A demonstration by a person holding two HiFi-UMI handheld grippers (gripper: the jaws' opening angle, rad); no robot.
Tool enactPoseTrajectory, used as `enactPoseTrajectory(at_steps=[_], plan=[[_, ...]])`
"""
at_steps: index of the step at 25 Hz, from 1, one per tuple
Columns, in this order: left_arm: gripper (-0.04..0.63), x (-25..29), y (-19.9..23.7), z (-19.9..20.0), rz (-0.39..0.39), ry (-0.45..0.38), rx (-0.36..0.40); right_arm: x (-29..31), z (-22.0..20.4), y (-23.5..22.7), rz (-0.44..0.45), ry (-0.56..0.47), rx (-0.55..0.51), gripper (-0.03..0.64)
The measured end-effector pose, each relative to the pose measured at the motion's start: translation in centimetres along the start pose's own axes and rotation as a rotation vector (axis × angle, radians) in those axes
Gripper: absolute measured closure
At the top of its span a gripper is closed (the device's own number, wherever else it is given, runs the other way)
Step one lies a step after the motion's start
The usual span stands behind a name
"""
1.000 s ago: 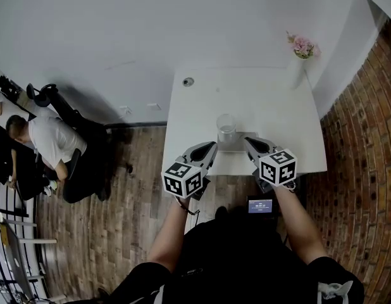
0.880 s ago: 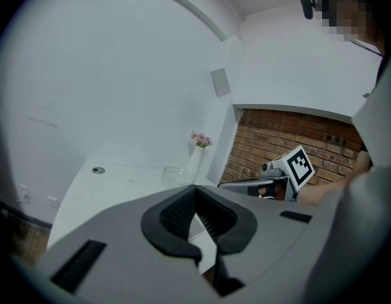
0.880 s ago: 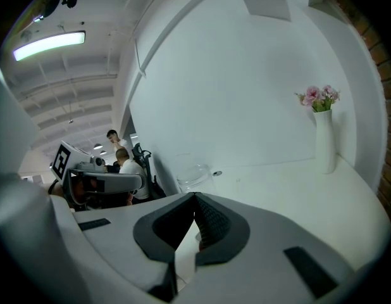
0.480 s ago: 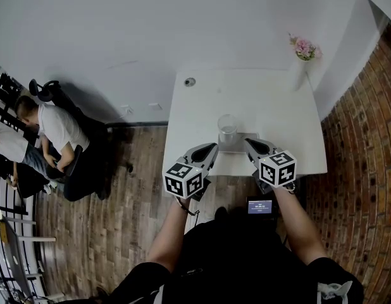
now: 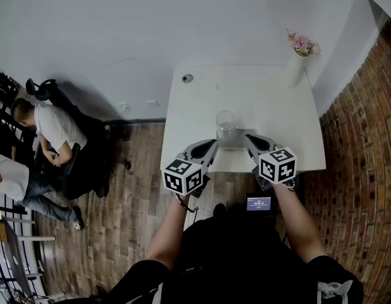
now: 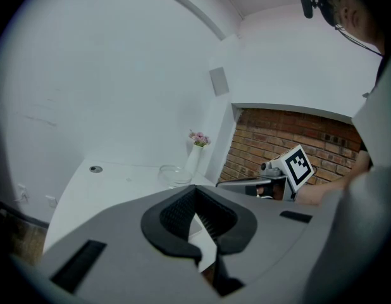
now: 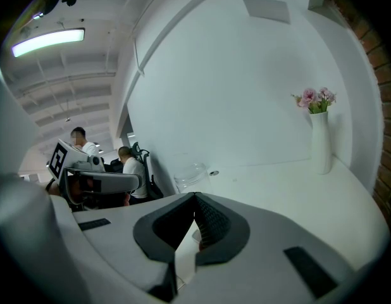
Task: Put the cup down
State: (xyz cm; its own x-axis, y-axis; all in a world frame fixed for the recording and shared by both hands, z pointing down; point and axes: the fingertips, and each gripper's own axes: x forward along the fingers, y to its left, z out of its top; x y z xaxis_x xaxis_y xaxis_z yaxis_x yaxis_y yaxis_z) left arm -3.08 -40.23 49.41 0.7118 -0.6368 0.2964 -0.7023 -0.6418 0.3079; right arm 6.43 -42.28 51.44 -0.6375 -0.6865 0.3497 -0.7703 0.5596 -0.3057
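Bright, even light throughout; a ceiling strip lamp [image 7: 47, 41] glows at ten o'clock, fisheye edges bend and darken, close foreground soft.

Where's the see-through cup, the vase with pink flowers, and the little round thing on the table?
Clear glass cup [image 5: 225, 123]: head view, on its glass wall.
Slim white vase with pink flowers [image 5: 297, 73]: head view, on the vase's body.
Small round metal disc [image 5: 187, 79]: head view, on its centre.
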Motion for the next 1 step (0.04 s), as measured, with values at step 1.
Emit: enactPoseTrajectory(at_steps=[1], plan=[[0.588, 0.04, -0.01, 0.00, -0.001, 0.001, 0.001, -0.03, -0.01, -0.08, -0.003, 0.000, 0.001, 0.604]])
